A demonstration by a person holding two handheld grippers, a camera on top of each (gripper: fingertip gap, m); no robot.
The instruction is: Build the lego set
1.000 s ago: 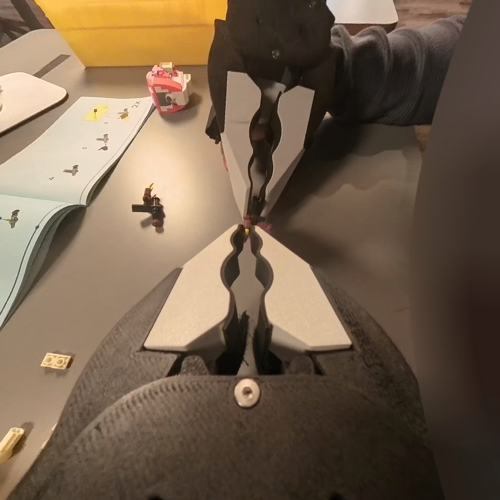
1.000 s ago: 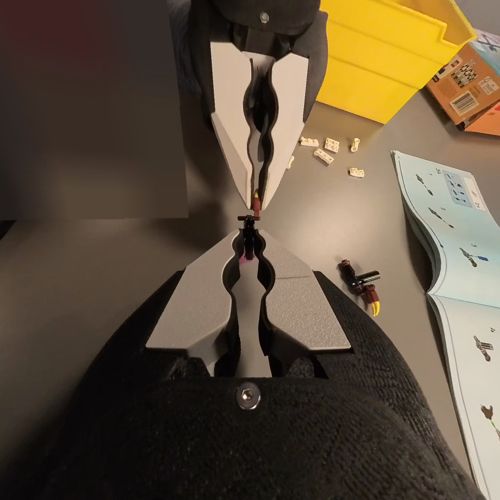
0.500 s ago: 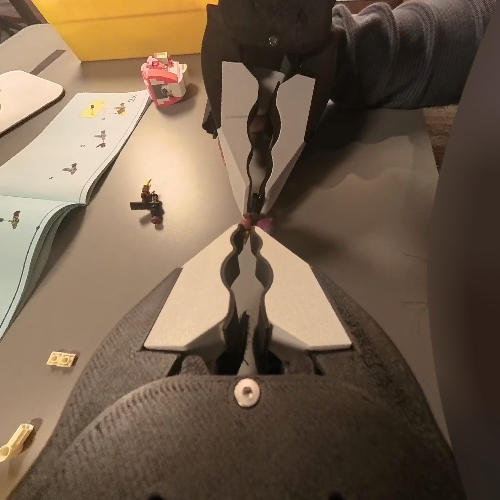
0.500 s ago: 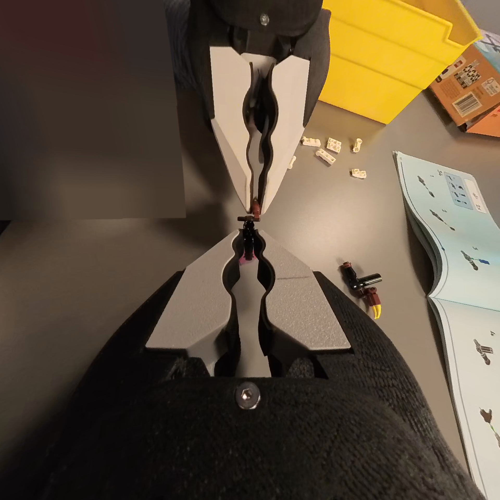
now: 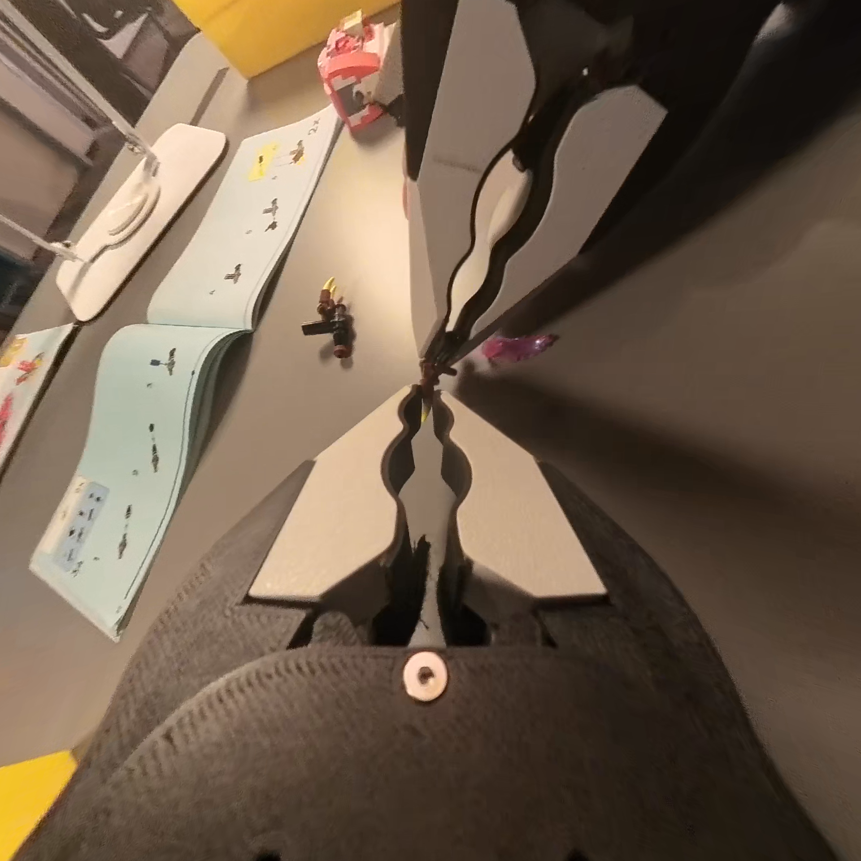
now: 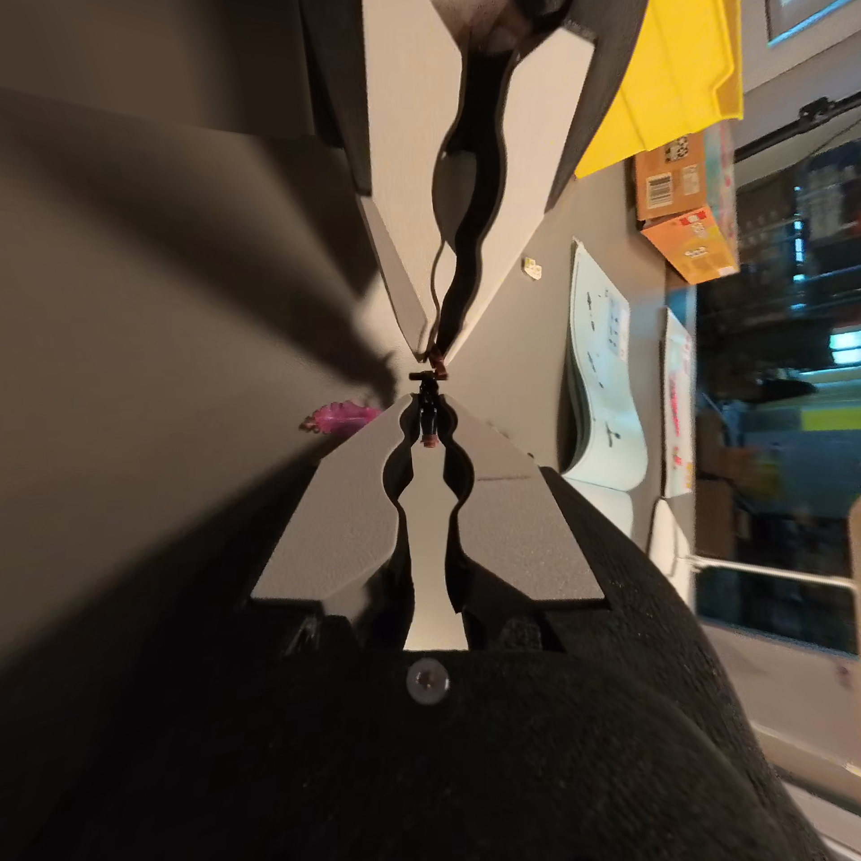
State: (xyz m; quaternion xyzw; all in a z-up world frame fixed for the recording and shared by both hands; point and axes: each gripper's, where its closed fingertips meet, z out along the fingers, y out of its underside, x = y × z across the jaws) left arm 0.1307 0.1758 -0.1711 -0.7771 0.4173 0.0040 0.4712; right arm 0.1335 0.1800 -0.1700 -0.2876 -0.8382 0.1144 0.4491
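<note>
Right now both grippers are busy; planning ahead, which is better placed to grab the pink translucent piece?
Likely the left gripper: the pink piece lies just ahead of its tips, but back beside a finger of the right gripper. Left grips a brown part, right a black part.

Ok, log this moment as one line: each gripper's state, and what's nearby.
left gripper: shut on brown, yellow-tipped piece | right gripper: shut on black piece | tips facing, pieces meeting | nearby: pink leaf piece, open booklet
</note>
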